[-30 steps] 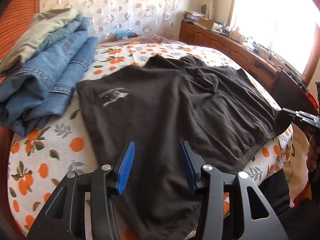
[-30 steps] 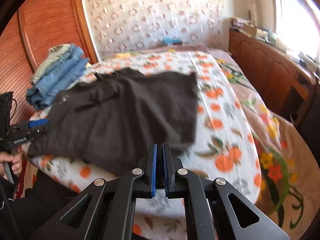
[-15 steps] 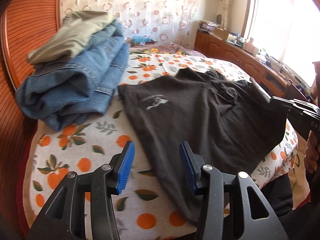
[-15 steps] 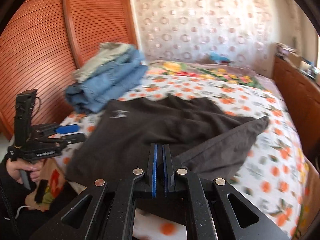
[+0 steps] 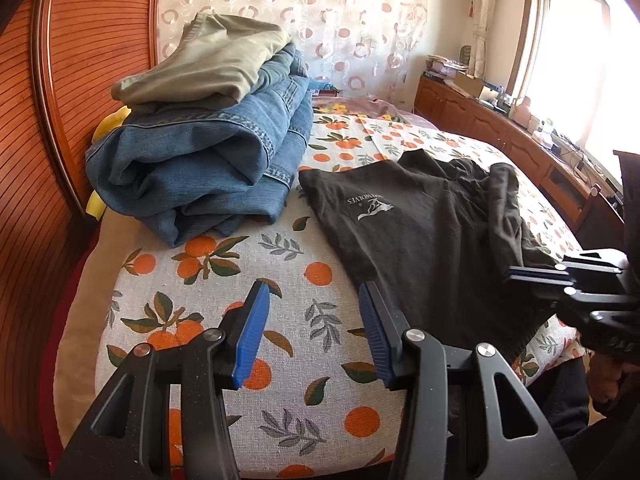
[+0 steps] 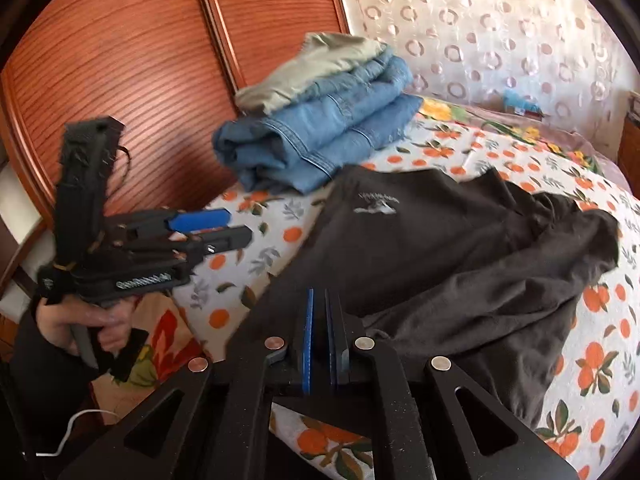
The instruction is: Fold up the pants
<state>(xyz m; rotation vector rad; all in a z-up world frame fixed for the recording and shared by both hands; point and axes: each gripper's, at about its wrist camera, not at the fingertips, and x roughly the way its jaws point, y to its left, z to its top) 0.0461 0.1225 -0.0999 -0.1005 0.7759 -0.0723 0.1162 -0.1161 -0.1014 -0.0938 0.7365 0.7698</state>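
Two tongs: both in play over one garment, no containers in sight.
Bed (image 5: 248, 264): orange-print cover, carrying everything here.
Stack of folded clothes (image 5: 208, 132): blue jeans under a khaki piece, near the headboard end, just beside the pants.
Pants (image 5: 432, 232): dark, lying on the bed with the white logo up; the far part is rumpled and doubled over itself, and one edge hangs toward the bed's near side.
Right tongs (image 6: 320, 336): clenched, blue pads together; dark cloth lies right at the tips, and they seem to pinch the pants' near edge, though the pinch itself is not clearly shown.
Left tongs (image 5: 312, 320): released, jaws wide, hovering over bare cover just beside the pants' near edge, holding nothing.
Risk: a one-sided pull would likely drag the cloth askew and deepen the rumple, since the left side is unheld.
Risk: thin fabric could slip from the right pads if lifted quickly.
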